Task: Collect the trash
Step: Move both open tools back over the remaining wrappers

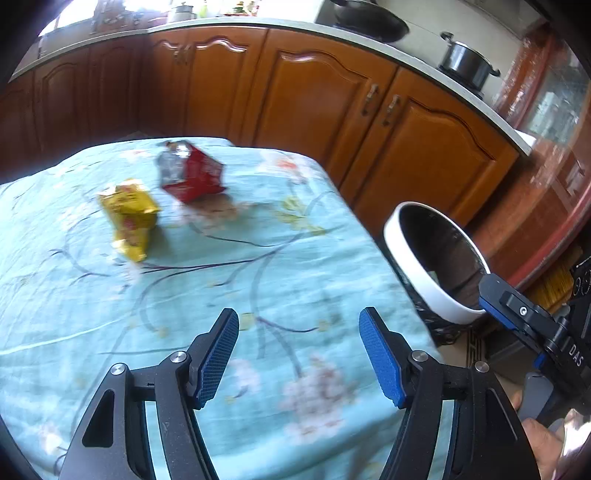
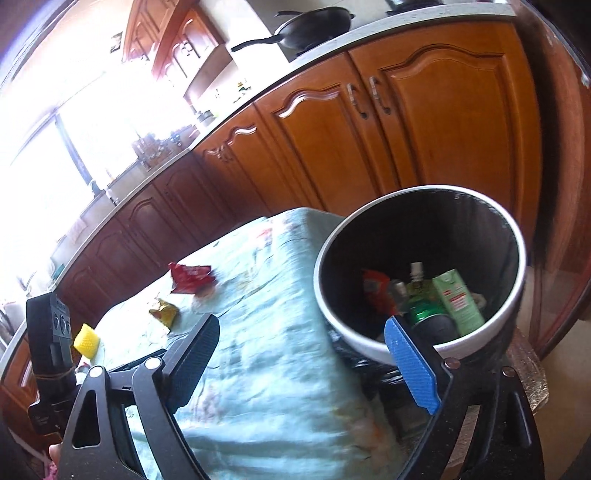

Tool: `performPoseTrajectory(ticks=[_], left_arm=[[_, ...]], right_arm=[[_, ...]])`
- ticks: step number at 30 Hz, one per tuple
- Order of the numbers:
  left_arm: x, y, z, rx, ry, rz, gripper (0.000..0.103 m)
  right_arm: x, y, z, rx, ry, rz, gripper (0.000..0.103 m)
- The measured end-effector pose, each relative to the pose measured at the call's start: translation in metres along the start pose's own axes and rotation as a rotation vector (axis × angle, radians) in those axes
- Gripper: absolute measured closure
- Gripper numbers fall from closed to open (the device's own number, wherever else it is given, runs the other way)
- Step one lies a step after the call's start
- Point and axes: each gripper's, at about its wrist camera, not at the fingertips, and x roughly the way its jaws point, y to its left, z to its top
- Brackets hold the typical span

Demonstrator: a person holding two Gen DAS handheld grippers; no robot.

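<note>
A yellow snack wrapper (image 1: 129, 216) and a red wrapper with a silver lining (image 1: 190, 177) lie on the light-blue flowered tablecloth (image 1: 221, 280). Both show in the right wrist view too, the red one (image 2: 190, 277) beyond the yellow one (image 2: 164, 312). A white-rimmed black trash bin (image 2: 417, 339) stands off the table's right edge and holds a green carton, a green can and other trash. My left gripper (image 1: 299, 354) is open and empty over the cloth, well short of the wrappers. My right gripper (image 2: 301, 363) is open and empty, its right finger near the bin's rim.
Wooden kitchen cabinets (image 1: 295, 96) with a pale counter run behind the table. A wok (image 2: 314, 27) and a steel pot (image 1: 467, 61) sit on the counter. The bin also shows in the left wrist view (image 1: 432, 273), with the right gripper's body beside it.
</note>
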Motion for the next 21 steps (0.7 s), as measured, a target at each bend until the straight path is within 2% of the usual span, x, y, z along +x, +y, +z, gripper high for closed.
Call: performPoseTrajectory(ticks=[8,15,21], left_arm=[[-0.029,0.048,-0.011,-0.098,-0.031,0.065,0.033],[-0.041,0.079,-0.016,-0.141,-0.04,0.094,0.034],[-0.043,0.094,-0.011,-0.161,-0.042,0.123,0.034]], right_arm=[[0.023,0.042,-0.018,-0.044,0.074,0.061,0.009],[0.045,0.074,-0.031,-0.091,0.133,0.092,0.009],[0.063,0.096,-0.029,-0.115,0.158,0.106,0.009]])
